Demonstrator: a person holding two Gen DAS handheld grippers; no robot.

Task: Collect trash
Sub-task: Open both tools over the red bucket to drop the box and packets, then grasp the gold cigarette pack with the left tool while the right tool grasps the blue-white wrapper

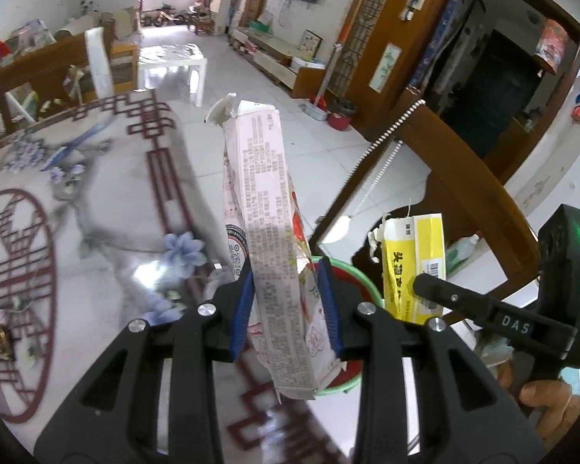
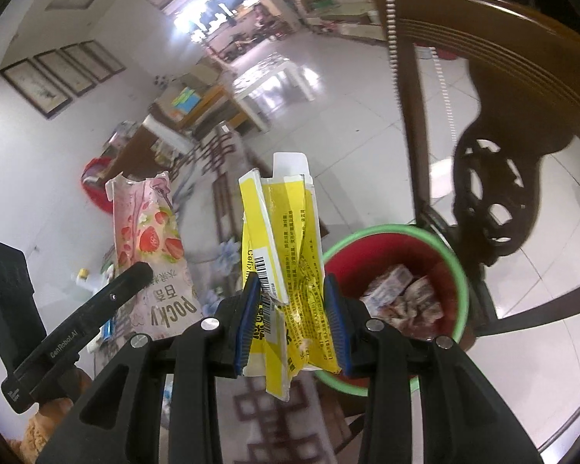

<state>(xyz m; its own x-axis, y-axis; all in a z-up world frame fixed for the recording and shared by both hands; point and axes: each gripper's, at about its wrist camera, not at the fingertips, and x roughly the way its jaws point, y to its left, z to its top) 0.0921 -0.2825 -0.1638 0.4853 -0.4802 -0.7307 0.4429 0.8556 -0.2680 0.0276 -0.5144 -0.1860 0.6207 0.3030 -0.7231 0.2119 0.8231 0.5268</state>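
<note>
In your left wrist view, your left gripper (image 1: 286, 309) squeezes a long pink and white torn cardboard snack box (image 1: 266, 239) between its blue pads (image 1: 240, 309). The box stands almost straight up, with its torn top flap high above the fingers. Under it lies the table with the white cloth that has dark red line patterns and blue flowers (image 1: 96, 201). Just behind the box you can see a bit of the red bin with a green rim (image 1: 352, 278). To the right, your right gripper (image 1: 437, 290) holds a crumpled yellow cardboard box with black writing (image 1: 410, 263). A dark brown wooden chair (image 1: 464, 162) stands behind it on the white tiled floor.

In your right wrist view, your right gripper (image 2: 293, 324) is clamped on the yellow box (image 2: 286, 255), which sticks up between the blue pads (image 2: 334, 321). Just to the right and lower down sits the red bin (image 2: 460, 270) on the floor, with some crumpled wrappers (image 2: 398, 297) inside it. To the left, the pink box (image 2: 150, 247), with strawberries printed on it, is held up by your left gripper (image 2: 135, 274). The brown chair (image 2: 502, 123) stands behind the bin.
</note>
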